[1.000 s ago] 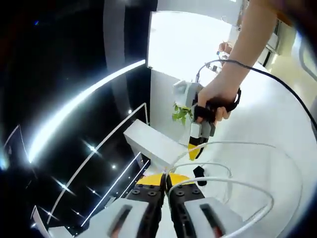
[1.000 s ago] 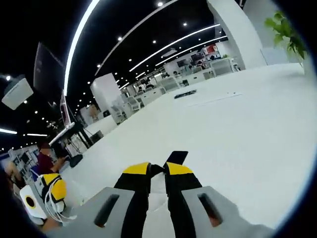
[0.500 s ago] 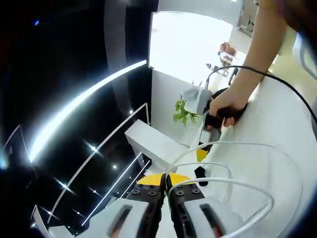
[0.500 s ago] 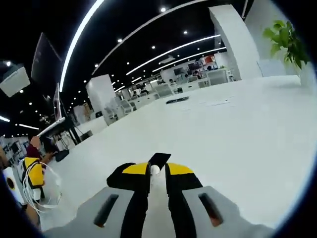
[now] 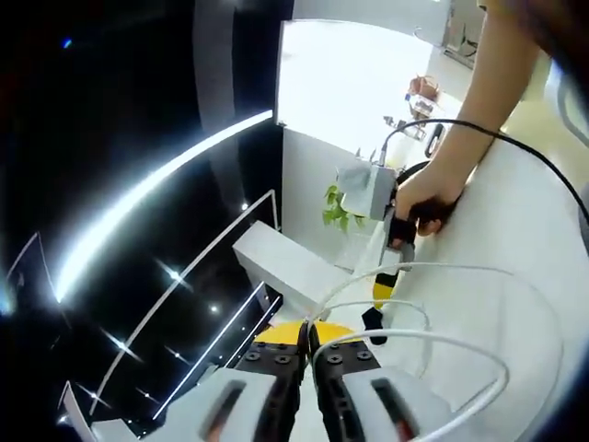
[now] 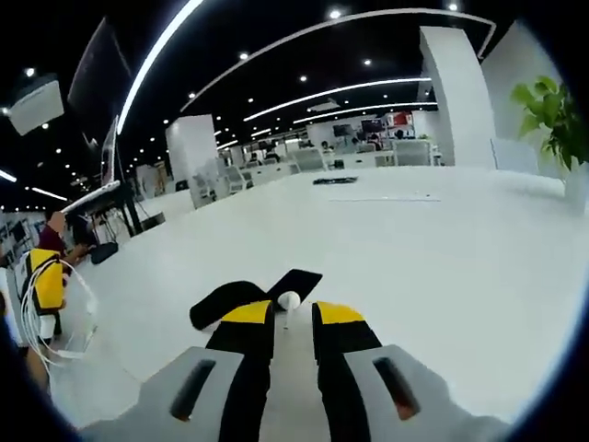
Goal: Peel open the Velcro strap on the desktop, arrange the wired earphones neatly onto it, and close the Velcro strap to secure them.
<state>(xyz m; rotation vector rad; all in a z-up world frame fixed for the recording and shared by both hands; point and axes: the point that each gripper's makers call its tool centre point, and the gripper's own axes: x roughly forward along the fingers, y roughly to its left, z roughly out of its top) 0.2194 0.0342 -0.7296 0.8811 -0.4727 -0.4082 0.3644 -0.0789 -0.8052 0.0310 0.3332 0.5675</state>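
My left gripper (image 5: pixel 308 339) is shut on white earphone cable (image 5: pixel 460 343), which hangs from it in several wide loops. In the left gripper view a hand (image 5: pixel 425 195) holds my right gripper (image 5: pixel 377 299) tip-down just above the black Velcro strap (image 5: pixel 371 322) on the white desk. In the right gripper view, the right gripper (image 6: pixel 293 313) has its jaws close together with a white earbud (image 6: pixel 288 298) between the tips. The strap (image 6: pixel 230 296) lies flat right in front of them. At the far left, the left gripper (image 6: pixel 44 281) holds the cable loops (image 6: pixel 83 313).
The broad white desk (image 6: pixel 442 258) stretches ahead of the strap. A potted green plant (image 6: pixel 552 120) stands at its far right edge, also seen as the plant (image 5: pixel 333 207). A small dark object (image 6: pixel 333 180) lies far back on the desk. The person's black device cable (image 5: pixel 515 152) arcs overhead.
The right gripper has tipped down and come closer to the strap, and the earbud now shows between its tips. More of the strap is visible. The left gripper has stayed put with the loops.
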